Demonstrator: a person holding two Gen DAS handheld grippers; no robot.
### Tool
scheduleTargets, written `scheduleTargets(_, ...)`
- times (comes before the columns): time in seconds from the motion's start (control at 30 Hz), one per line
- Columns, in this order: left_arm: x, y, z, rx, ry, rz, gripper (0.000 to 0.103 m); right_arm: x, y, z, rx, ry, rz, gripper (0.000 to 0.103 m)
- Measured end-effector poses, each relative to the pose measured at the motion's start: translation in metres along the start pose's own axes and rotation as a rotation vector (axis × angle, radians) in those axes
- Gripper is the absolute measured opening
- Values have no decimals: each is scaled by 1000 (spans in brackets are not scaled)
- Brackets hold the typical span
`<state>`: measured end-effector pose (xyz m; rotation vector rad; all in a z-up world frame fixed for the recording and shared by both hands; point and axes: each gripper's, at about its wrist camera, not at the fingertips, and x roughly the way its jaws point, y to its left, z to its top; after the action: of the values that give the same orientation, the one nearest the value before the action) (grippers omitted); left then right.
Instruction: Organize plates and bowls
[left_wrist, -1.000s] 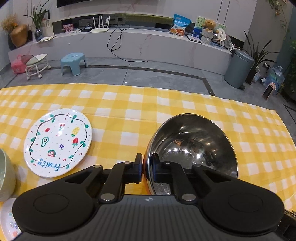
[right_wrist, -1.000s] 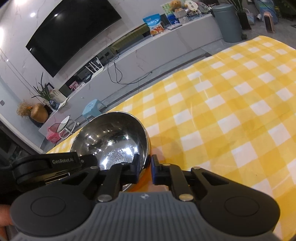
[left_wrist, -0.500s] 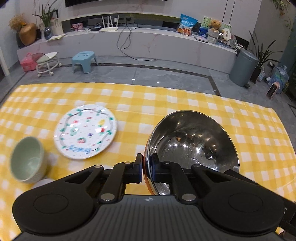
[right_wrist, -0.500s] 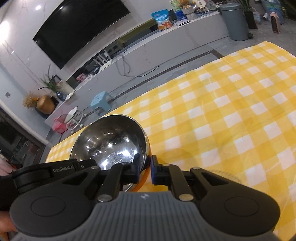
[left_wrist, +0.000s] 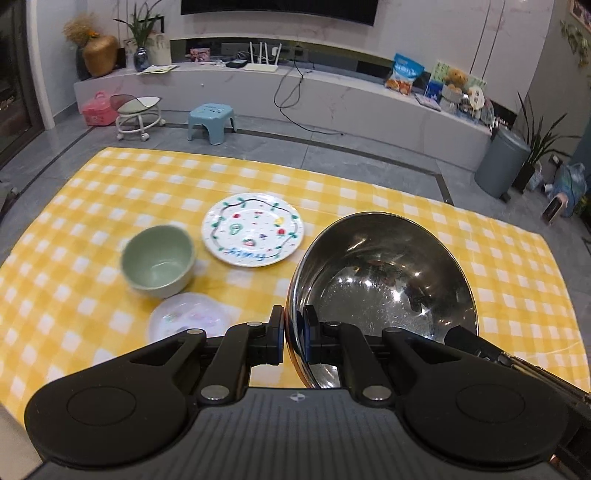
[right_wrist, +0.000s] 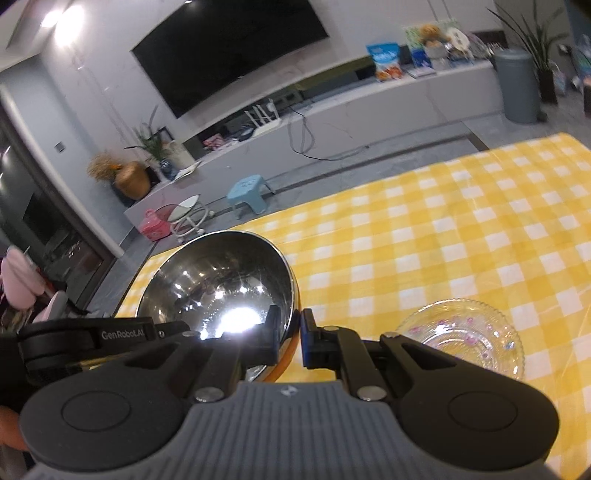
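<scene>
A large steel bowl (left_wrist: 384, 280) is held above the yellow checked table. My left gripper (left_wrist: 294, 334) is shut on its near left rim. My right gripper (right_wrist: 288, 338) is shut on the opposite rim of the same steel bowl (right_wrist: 218, 280). Below and left in the left wrist view lie a fruit-painted white plate (left_wrist: 253, 234), a green bowl (left_wrist: 159, 260) and a small pale plate (left_wrist: 188, 319). A clear glass dish (right_wrist: 461, 338) sits on the table right of my right gripper.
The yellow checked tablecloth (left_wrist: 517, 273) covers the table, with its far edge toward the room. On the floor beyond stand a blue stool (left_wrist: 211, 122), a small wheeled seat (left_wrist: 138, 116) and a grey bin (left_wrist: 502, 164).
Both grippers have lifted the steel bowl higher above the table. The green bowl, the small plate and the glass dish have come into view.
</scene>
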<state>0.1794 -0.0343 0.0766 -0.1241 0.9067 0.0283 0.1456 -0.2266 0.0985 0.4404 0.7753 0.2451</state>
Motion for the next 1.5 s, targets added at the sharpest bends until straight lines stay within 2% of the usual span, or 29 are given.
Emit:
scheduleTargets(0.27, -46, 48, -12, -58, 2, -14, 10, -33, 44, -29, -38, 20, 66, 9)
scheduleTargets(0.57, -64, 98, -41, -151, 34, -43, 11, -49, 74, -53, -25, 74, 107, 9)
scheduleTargets(0.77, -45, 120, -66, -229, 133, -77, 11, -41, 84, -70, -46, 141, 73, 9)
scheduleTargets(1.03, -18, 142, -79, -279, 226, -96, 13, -12, 89, -81, -94, 207, 13, 7)
scheduleTargets(1.27, -2, 143, -83, -238, 304, -113, 15, 4, 86, -83, -108, 251, -26, 6)
scheduleTargets(1.5, 5, 137, -81, -179, 326, -117, 16, 13, 83, -87, -111, 272, -57, 4)
